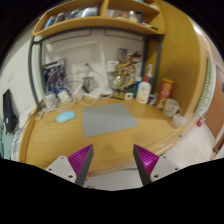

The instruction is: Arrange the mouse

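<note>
A light blue mouse (66, 117) lies on the wooden desk (60, 140), just left of a grey mouse mat (108, 120). My gripper (113, 165) hangs well back from both, above the desk's near edge. Its two fingers, with magenta pads (82, 160), stand wide apart and hold nothing. The mouse is far beyond the left finger; the mat lies straight ahead beyond the fingers.
At the desk's back stand a white bottle (144, 92), an orange-capped bottle (166, 92), cups (172, 107) and cluttered cables (60, 95). A dark monitor (9, 108) sits at the left. A wooden shelf (100, 20) with items runs overhead.
</note>
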A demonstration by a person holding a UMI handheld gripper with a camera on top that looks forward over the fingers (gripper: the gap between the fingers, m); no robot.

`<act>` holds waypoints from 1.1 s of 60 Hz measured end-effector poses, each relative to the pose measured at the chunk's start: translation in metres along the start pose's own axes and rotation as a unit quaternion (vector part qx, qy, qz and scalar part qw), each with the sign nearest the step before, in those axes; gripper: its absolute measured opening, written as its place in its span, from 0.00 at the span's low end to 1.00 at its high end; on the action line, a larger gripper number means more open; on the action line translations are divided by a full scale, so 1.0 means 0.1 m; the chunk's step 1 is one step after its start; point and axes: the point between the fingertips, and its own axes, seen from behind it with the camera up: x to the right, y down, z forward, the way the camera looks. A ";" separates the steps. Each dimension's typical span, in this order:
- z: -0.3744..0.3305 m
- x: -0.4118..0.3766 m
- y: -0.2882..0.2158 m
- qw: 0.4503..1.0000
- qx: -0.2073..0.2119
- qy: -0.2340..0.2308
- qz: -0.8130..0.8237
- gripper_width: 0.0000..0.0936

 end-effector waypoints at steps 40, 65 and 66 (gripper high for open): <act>1.85 -2.55 -0.15 0.991 -0.078 -0.096 -0.051 0.86; 2.46 -2.91 -0.57 0.992 -0.080 -0.086 -0.050 0.86; 2.48 -2.92 -0.58 0.992 -0.080 -0.087 -0.051 0.86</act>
